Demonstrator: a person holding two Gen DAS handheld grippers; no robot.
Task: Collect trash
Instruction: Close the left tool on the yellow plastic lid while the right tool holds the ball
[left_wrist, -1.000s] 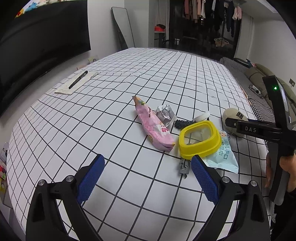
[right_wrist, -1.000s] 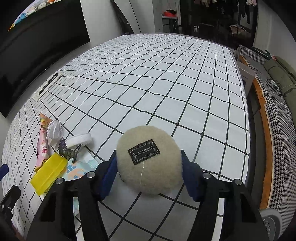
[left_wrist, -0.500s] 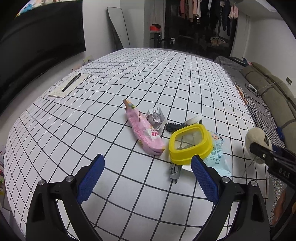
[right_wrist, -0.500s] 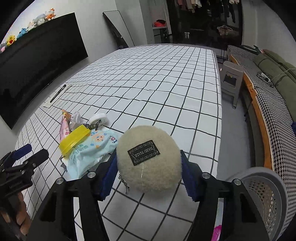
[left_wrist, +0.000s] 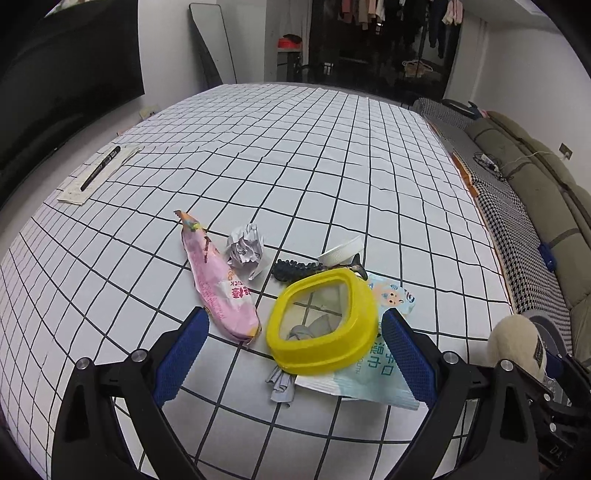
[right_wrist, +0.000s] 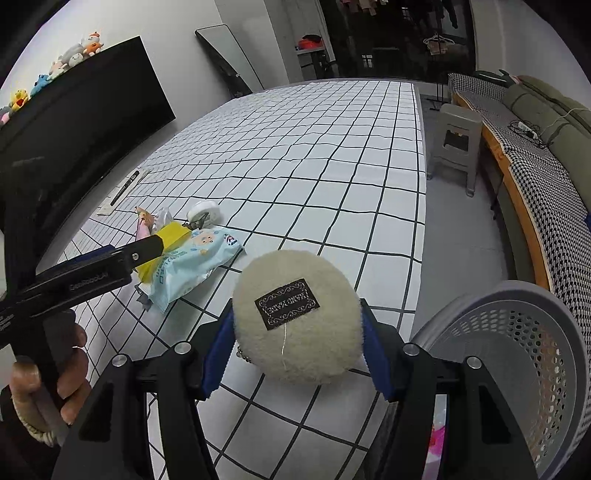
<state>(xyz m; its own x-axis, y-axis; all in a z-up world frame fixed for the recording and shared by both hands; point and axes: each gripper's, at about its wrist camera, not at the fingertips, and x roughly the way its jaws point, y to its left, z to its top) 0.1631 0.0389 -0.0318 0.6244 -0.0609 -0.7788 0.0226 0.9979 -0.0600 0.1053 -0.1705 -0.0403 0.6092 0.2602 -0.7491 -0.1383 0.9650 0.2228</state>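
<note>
Trash is split now: your right gripper (right_wrist: 297, 345) has carried the fluffy cream pouch (right_wrist: 297, 317) off the desk (right_wrist: 332, 177) toward the grey mesh basket (right_wrist: 517, 350), jaws clenched on it, so dropping it in looks like your next step. Your left gripper (left_wrist: 291, 350) has closed in over the remaining pile, jaws spread and empty, flanking the yellow lid (left_wrist: 323, 321) beside the pink wrapper (left_wrist: 219, 284).
</note>
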